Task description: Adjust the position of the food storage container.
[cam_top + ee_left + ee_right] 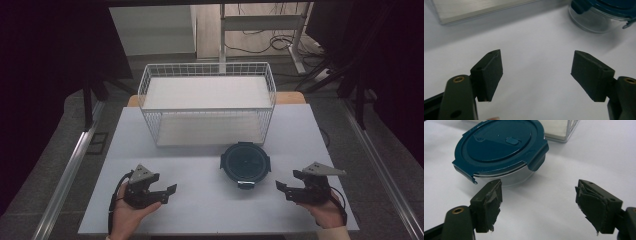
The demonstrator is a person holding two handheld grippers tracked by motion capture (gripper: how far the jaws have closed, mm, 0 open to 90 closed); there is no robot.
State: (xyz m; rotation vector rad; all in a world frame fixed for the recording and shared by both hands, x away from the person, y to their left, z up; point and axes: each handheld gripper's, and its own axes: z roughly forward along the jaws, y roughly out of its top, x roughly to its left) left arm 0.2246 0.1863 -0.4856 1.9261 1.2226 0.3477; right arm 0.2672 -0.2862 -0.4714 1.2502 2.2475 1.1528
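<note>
- The container (245,164), a round clear tub with a dark teal clip-on lid, is being kept upright on the white surface (200,200), just in front of the wire basket (207,102).
- The left hand-held gripper (170,192) is being held low over the surface, well to the left of the container and slightly nearer the person; its jaws are being kept apart, with nothing between them.
- In the left gripper view, the container (599,17) is being seen at the upper right, beyond the spread pads (490,75).
- The right hand-held gripper (282,190) is being held just right of the container, pointed towards it, released and empty.
- In the right gripper view, the container (501,150) is being framed just beyond the left pad (490,205), apart from it; the lid's clips are being shown folded down.
</note>
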